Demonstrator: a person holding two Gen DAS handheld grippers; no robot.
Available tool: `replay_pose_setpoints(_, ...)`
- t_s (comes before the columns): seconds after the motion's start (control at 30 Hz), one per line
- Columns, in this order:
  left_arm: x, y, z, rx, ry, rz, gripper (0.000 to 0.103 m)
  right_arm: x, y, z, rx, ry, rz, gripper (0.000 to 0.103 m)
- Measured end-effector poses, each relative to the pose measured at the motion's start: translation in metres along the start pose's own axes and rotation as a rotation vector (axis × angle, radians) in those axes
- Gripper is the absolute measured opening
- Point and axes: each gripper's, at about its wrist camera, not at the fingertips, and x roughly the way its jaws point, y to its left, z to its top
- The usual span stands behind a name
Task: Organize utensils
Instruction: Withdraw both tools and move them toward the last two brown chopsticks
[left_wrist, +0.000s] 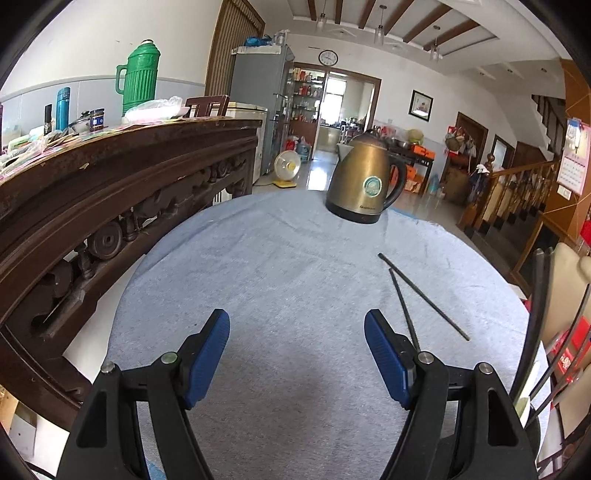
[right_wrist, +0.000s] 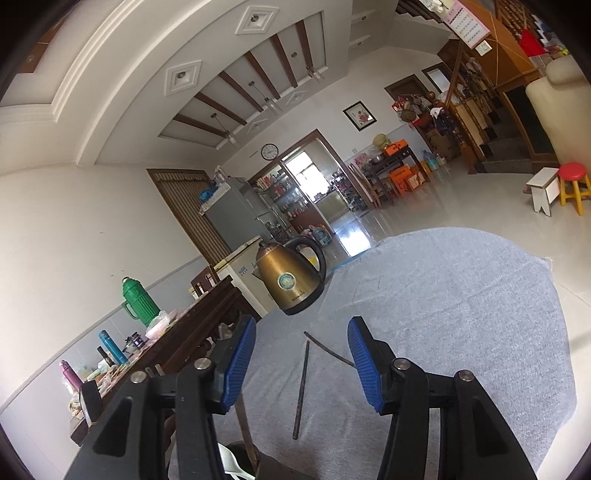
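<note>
Now, left tongs (left_wrist: 296, 334): spread, empty; chopsticks (left_wrist: 424, 295) just right of them.
Right tongs (right_wrist: 301, 341): parted, empty, one stick between.
Technique: we lower squarely, pinch mid-shaft.

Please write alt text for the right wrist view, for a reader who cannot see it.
The open right gripper hovers over two dark chopsticks lying on a grey cloth. A brass-coloured kettle stands behind them.
</note>
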Motion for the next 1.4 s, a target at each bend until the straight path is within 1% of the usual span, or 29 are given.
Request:
replay_pose_setpoints(0.43, 0.016, -0.001, -0.006, 0.016, 0.058, 0.022, 0.076, 0.020, -0.020, -0.013, 0.046, 0.080, -0.060, 0.055)
replay_pose_setpoints(0.77, 0.040, -0.004, -0.010, 0.031, 0.115, 0.029, 0.076, 0.040, -0.035, -0.024, 0.077, 0.130, -0.082, 0.055)
replay_pose_setpoints(1.03, 0.060, -0.008, -0.005, 0.045, 0.140, 0.035, 0.076, 0.053, -0.054, -0.033, 0.127, 0.175, -0.090, 0.055)
replay_pose_setpoints(1.13, 0.070, -0.012, -0.001, 0.051, 0.158, 0.021, 0.076, 0.056, -0.056, -0.034, 0.126, 0.184, -0.092, 0.055)
replay_pose_setpoints(1.2, 0.078, -0.017, 0.003, 0.058, 0.184, 0.005, 0.076, 0.059, -0.059, -0.034, 0.134, 0.195, -0.092, 0.055)
replay_pose_setpoints(1.27, 0.091, -0.027, 0.009, 0.088, 0.226, -0.027, 0.076, 0.066, -0.060, -0.033, 0.136, 0.217, -0.096, 0.055)
replay_pose_setpoints(1.4, 0.111, -0.050, 0.021, 0.154, 0.264, -0.072, 0.076, 0.079, -0.064, -0.031, 0.130, 0.258, -0.115, 0.055)
